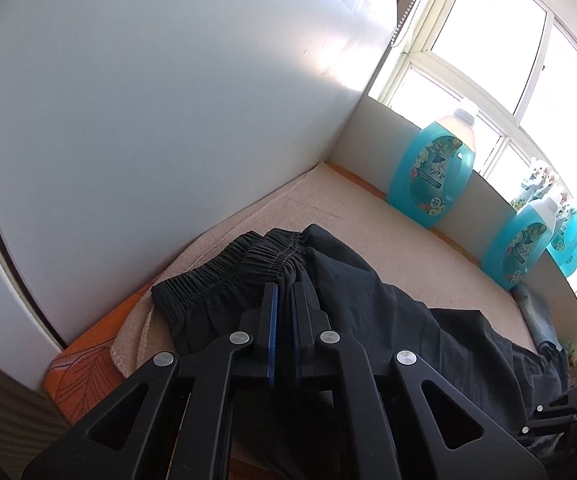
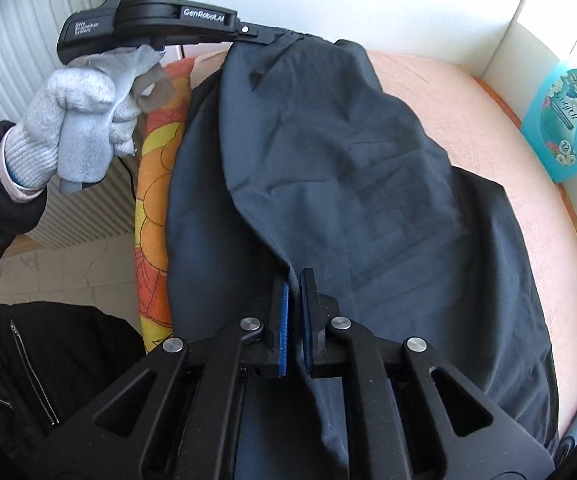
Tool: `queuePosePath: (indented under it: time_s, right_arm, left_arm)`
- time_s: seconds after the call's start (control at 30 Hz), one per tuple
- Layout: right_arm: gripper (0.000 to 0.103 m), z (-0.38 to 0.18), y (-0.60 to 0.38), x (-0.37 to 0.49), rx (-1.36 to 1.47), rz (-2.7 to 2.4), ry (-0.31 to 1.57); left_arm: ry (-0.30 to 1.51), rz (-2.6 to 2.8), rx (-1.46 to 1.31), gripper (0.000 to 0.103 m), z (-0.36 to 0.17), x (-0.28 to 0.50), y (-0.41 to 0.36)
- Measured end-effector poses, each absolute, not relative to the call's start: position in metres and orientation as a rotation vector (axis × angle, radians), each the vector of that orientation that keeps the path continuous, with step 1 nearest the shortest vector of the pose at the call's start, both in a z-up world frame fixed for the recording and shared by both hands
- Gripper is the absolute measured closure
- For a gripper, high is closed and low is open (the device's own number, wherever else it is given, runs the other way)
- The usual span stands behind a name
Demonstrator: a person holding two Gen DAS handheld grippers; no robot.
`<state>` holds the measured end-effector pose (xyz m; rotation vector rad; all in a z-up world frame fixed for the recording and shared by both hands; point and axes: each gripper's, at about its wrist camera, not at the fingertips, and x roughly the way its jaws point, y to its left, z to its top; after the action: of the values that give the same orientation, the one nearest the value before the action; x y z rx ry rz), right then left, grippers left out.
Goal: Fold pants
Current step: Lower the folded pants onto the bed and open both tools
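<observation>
While lying across the pink-covered bench (image 2: 468,92) near its far left corner, black pants (image 2: 368,184) being pinched at the waistband by the left gripper (image 1: 284,300), squeezed shut, and at a fold near the front edge by the right gripper (image 2: 294,292), also squeezed shut.

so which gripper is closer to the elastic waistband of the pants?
Left. The left gripper is clamped on the pants right at the waistband. The right gripper pinches a fold of fabric well down from it.
</observation>
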<state>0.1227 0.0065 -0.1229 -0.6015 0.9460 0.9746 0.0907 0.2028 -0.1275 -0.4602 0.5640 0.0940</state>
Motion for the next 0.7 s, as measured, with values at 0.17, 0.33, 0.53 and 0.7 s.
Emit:
queuePosePath:
  time_s: [0.17, 0.33, 0.53, 0.7]
  right_arm:
    - [0.099, -0.095, 0.003, 0.122, -0.494, 1.002, 0.910]
    - [0.099, -0.098, 0.011, 0.102, -0.512, 1.061, 0.903]
    - [0.099, -0.136, 0.021, 0.110, -0.500, 1.044, 0.984]
    - [0.098, -0.130, 0.002, 0.122, -0.368, 1.016, 0.987]
  left_arm:
    - [0.493, 0.122, -0.434, 0.099, -0.106, 0.079, 0.211]
    - [0.536, 0.174, -0.383, 0.099, -0.116, 0.071, 0.222]
    - [0.633, 0.203, -0.389, 0.099, -0.144, 0.070, 0.228]
    - [0.656, 0.197, -0.358, 0.093, -0.142, 0.069, 0.220]
